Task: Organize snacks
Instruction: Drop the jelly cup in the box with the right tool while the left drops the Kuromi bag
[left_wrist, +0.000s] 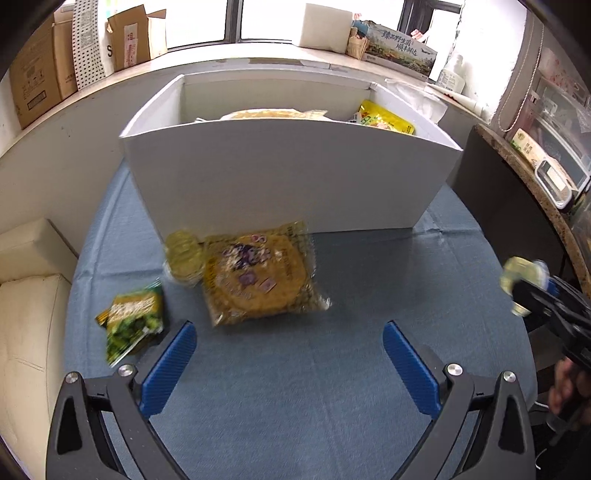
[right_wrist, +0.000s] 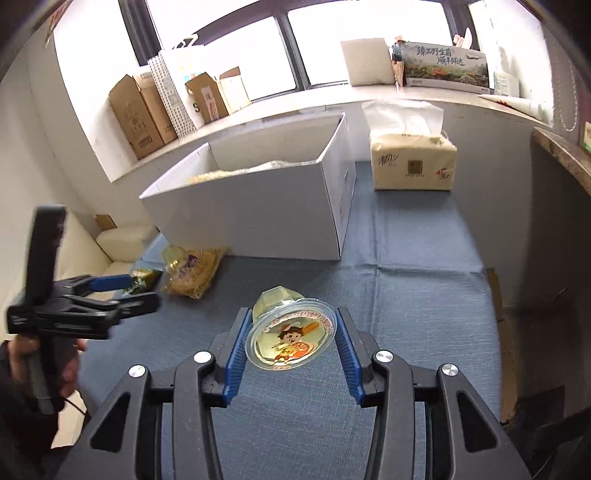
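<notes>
Right claw (right_wrist: 291, 339) is pinching a clear plastic jelly cup with a cartoon foil lid (right_wrist: 290, 341) across its rim, lid facing the camera, held above the blue cloth-covered worktop (right_wrist: 406, 295). Left claw (left_wrist: 290, 354) is spread wide, holding nothing, low over the cloth and aimed at the loose snacks.

Still out on the cloth: a clear bag of yellow-brown crackers with a purple label (left_wrist: 258, 277), touching the front wall of the white open-top cardboard box (left_wrist: 288, 177); a second clear jelly cup (left_wrist: 183, 258) touching the bag's left edge; a green-and-yellow foil snack packet (left_wrist: 133, 317) just beside the left claw's left finger. The box already holds some snacks.

Risks, as I read it:
- The cup is gripped on a thin, slick, round rim. It could pivot or pop out on the carry over the box wall.
- The front wall is tall; too low a pass would clip it.
- The bag and second cup touch, so closing on one may drag the other.

View differences:
- Left wrist view shows a yellow packet (left_wrist: 386, 118) inside the box at the right end. The right wrist view doesn't.
- Right wrist view shows a beige wrapped tissue pack (right_wrist: 412, 162) beyond the box, and the actual grip on the cup. In the left view that cup is only a blur at the edge.
</notes>
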